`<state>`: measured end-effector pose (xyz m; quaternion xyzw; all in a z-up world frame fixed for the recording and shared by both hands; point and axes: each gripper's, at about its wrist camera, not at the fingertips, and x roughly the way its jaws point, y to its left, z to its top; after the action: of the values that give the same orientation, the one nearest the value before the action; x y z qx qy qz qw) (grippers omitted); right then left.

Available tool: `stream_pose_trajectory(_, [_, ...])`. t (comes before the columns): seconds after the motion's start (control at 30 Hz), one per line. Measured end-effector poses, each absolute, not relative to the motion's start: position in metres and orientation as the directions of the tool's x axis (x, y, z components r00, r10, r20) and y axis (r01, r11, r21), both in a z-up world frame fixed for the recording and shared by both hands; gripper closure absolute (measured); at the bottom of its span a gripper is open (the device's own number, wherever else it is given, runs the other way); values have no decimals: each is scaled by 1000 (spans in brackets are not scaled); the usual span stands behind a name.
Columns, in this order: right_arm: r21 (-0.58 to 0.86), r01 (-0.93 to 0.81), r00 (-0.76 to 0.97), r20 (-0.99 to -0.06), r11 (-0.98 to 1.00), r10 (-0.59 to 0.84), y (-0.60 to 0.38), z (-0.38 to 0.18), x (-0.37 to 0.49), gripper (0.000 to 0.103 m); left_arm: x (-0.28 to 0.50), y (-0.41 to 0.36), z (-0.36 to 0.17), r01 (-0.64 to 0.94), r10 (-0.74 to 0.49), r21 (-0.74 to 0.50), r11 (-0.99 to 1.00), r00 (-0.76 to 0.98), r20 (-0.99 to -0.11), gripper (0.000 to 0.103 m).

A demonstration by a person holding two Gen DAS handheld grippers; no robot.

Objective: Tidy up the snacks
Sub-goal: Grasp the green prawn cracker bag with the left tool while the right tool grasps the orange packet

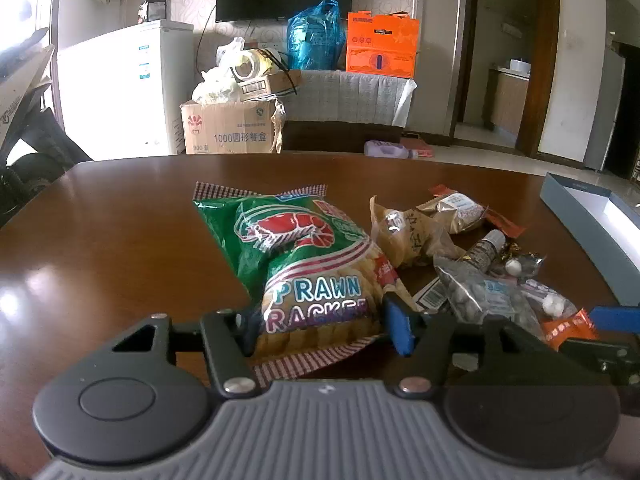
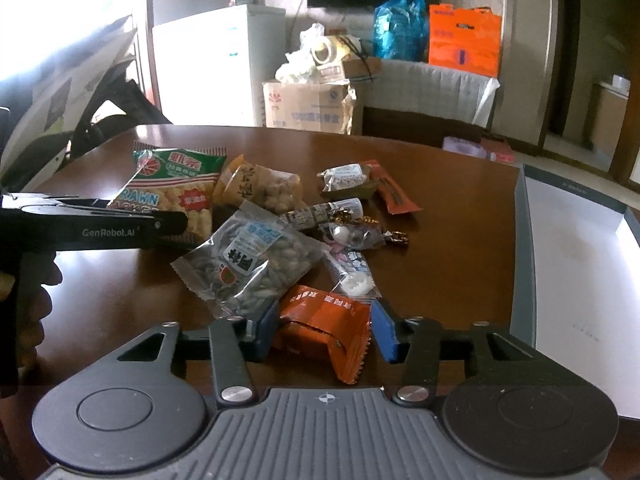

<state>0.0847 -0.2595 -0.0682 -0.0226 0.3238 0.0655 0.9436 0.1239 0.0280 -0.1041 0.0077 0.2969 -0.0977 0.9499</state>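
Note:
A green prawn cracker bag (image 1: 304,256) lies on the brown table (image 1: 120,240). My left gripper (image 1: 322,330) is shut on the bag's near end, a pad pressing each side. In the right wrist view an orange snack packet (image 2: 324,320) sits between the blue pads of my right gripper (image 2: 324,332), which is shut on it. Just beyond lie a clear bag of sunflower seeds (image 2: 252,256) and a yellow bag of nuts (image 2: 256,188).
Several small packets and wrapped sweets (image 2: 352,236) are scattered in the middle of the table. A grey box with a white inside (image 2: 520,240) stands at the right edge. A hand (image 2: 40,300) holds the left gripper at the left. Boxes and a fridge stand behind the table.

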Motion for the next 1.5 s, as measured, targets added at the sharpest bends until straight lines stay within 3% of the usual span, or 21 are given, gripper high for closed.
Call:
stream_pose_trajectory(0.1, [1,-149,770,-627,989,117,-260,-67,82,54,121,30,-104,177,-170,-44,983,803,-571,46])
stream_pose_trajectory(0.2, [2,-132,764,-637,991,104,-261,-68,81,41,121,28,-104,156,-147,-34,987,806,-573,40])
stream_pose_trajectory(0.23, [3,-117,765,-637,993,92,-261,-68,81,31,121,27,-105,136,-126,-26,990,809,-574,34])
stream_pose_trajectory(0.3, [-6,-98,769,-636,995,72,-261,-69,82,21,123,25,-107,88,-58,22,996,810,-583,2])
stream_pose_trajectory(0.37, [-5,-111,757,-648,994,81,-259,-73,85,20,127,27,-109,78,-55,13,997,803,-593,1])
stream_pose_trajectory(0.47, [-14,-153,741,-663,988,105,-253,-80,89,34,136,33,-111,94,-97,-38,995,782,-616,1])
stream_pose_trajectory(0.6, [-10,-175,741,-660,985,125,-250,-79,89,47,137,30,-113,159,-169,-71,985,777,-606,32])
stream_pose_trajectory(0.8, [-5,-190,733,-665,982,138,-253,-73,84,53,130,32,-108,182,-196,-82,980,796,-573,49])
stream_pose_trajectory(1.5, [13,-210,781,-599,978,176,-263,-34,53,54,78,47,-60,137,-136,-35,990,854,-503,53])
